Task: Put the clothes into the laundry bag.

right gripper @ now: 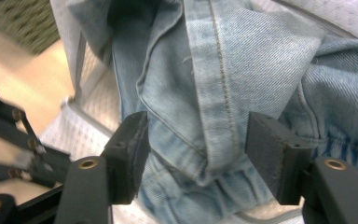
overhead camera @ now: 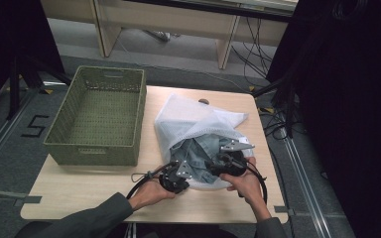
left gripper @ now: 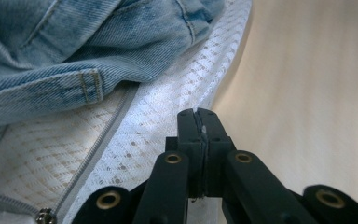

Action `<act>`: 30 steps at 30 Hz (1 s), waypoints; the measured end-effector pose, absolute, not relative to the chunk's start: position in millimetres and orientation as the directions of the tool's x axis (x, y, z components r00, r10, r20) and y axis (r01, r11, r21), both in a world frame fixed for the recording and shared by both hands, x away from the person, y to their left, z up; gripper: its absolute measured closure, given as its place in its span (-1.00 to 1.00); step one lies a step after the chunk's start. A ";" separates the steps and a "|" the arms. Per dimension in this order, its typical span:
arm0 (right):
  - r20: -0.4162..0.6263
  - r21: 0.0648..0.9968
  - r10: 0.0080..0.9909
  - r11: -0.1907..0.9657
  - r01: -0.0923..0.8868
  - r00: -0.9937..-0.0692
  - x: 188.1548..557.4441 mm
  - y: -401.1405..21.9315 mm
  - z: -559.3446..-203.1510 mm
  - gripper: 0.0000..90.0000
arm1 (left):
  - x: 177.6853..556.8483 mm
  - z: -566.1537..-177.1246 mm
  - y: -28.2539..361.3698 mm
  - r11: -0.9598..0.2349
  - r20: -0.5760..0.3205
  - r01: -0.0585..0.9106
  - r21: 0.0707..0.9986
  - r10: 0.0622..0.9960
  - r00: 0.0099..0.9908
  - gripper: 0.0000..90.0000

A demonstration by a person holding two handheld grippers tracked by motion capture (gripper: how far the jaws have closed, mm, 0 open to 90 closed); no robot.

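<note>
Where the high view looks down, the white mesh laundry bag (overhead camera: 193,124) lies near the table's (overhead camera: 79,191) near right corner, mouth toward the person, denim jeans (overhead camera: 201,153) spilling out between the left hand-held gripper (overhead camera: 174,179) and right hand-held gripper (overhead camera: 228,161). In the left gripper view, the closed jaws pinch what looks like the bag's edge (left gripper: 168,116), beside its zipper (left gripper: 93,154). In the right gripper view, open jaws straddle a jeans fold (right gripper: 205,116) running lengthwise away, untouched, straight ahead.
</note>
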State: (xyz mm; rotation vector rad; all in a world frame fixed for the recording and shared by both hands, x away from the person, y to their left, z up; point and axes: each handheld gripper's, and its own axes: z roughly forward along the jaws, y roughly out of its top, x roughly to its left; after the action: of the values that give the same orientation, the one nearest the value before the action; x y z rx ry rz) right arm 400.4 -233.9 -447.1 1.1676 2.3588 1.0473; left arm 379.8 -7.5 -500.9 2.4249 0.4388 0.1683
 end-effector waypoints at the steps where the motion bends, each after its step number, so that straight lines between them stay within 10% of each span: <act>1: 0.059 0.714 0.780 0.403 0.572 -0.623 397.0 -231.1 -448.2 -0.04 | 377.3 -501.1 -3.6 -0.724 0.001 0.273 0.634 0.353 0.936 0.96; 9: 0.011 0.650 0.737 0.508 0.565 -0.676 379.5 -190.6 -480.8 -0.22 | 368.2 -500.8 4.1 -0.741 0.012 0.261 0.619 0.341 0.940 0.94; 20: -0.220 0.608 0.763 0.594 0.526 -0.608 410.4 -163.7 -483.8 0.55 | 366.0 -500.7 3.0 -0.745 0.034 0.238 0.623 0.329 0.944 0.96; 30: -0.231 0.695 0.833 0.503 0.514 -0.502 462.8 -170.9 -489.0 0.57 | 365.7 -499.6 5.1 -0.757 0.033 0.235 0.610 0.320 0.947 0.96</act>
State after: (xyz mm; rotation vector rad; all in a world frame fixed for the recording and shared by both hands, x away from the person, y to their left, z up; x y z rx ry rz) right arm 462.8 -170.9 -489.0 1.1004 2.1936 0.7564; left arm 365.7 5.1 -499.6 2.4621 0.3913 0.1782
